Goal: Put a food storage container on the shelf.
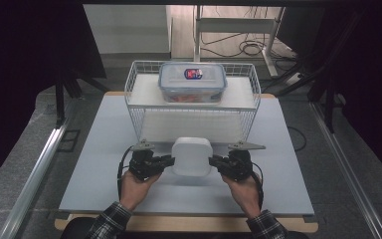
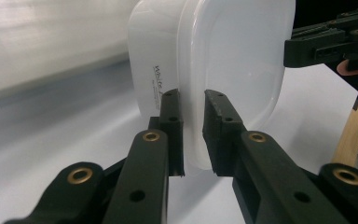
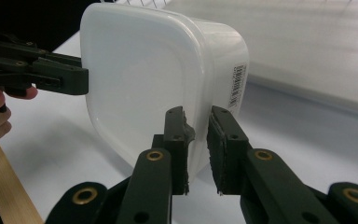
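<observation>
I hold a white plastic container [image 1: 192,156] between my two tongs, low in the middle of the high view, over the pale surface [image 1: 104,149]. My left tongs [image 1: 168,161] grip its left edge and my right tongs [image 1: 214,161] grip its right edge; both are drawn narrow and clamped on the container's rim.

The high view gives the layout: a white wire basket [image 1: 138,79] stands toward the top centre of the frame, and a clear lidded food box [image 1: 192,82] with a red and blue label sits on its upper tier. My hands and plaid sleeves come in from the bottom edge.

The left gripper view shows what the high view cannot: the rim of the container [image 2: 233,70] runs down between the two black pads [image 2: 172,126], which press on it from both sides, and faint printed lettering shows on the tub's side wall. My other tongs [image 2: 303,51] bite the far edge at the upper right of that frame.

The right gripper view shows the container [image 3: 135,79] from the opposite side, with a barcode sticker on its side wall at centre right. The rim sits pinched between the pads [image 3: 175,135], and my left tongs [image 3: 81,79] hold the far edge at the left of the frame.
</observation>
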Available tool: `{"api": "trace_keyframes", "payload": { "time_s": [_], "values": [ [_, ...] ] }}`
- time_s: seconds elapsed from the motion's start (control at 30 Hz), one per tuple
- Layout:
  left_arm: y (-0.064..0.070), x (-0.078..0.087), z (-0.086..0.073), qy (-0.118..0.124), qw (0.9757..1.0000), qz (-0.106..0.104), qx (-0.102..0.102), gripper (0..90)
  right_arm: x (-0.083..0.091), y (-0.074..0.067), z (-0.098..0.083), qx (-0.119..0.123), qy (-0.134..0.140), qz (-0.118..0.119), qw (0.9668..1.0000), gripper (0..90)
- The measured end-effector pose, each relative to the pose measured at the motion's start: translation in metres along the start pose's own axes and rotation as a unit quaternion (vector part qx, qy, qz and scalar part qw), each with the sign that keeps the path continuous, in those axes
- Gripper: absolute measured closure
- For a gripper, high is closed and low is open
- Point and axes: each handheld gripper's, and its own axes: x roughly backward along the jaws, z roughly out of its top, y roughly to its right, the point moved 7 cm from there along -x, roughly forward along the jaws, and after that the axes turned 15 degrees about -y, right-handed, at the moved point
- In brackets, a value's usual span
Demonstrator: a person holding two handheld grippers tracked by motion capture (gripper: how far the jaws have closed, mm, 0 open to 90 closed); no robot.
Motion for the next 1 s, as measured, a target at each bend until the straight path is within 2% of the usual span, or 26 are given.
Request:
{"api": "trace_keyframes", "payload": {
  "time_s": [0.27, 0.57, 0.73, 1.0],
  "values": [
    [0.006, 0.018, 0.013, 0.016, 0.9995, 0.023, -0.015, 78.8, 0.012, -0.007, 0.014, 0.017, 0.025, -0.003, 0.9995, 77.4],
    [0.009, 0.032, 0.025, 0.032, 0.9988, 0.030, -0.023, 78.8, 0.025, -0.013, 0.030, 0.032, 0.044, -0.008, 0.9985, 77.4],
    [0.013, 0.045, 0.038, 0.039, 0.9979, 0.038, -0.034, 78.8, 0.035, -0.017, 0.042, 0.038, 0.057, -0.008, 0.9977, 77.4],
    [0.014, 0.057, 0.050, 0.048, 0.9973, 0.041, -0.038, 78.7, 0.048, -0.021, 0.059, 0.046, 0.065, -0.008, 0.9968, 77.4]
  ]
}}
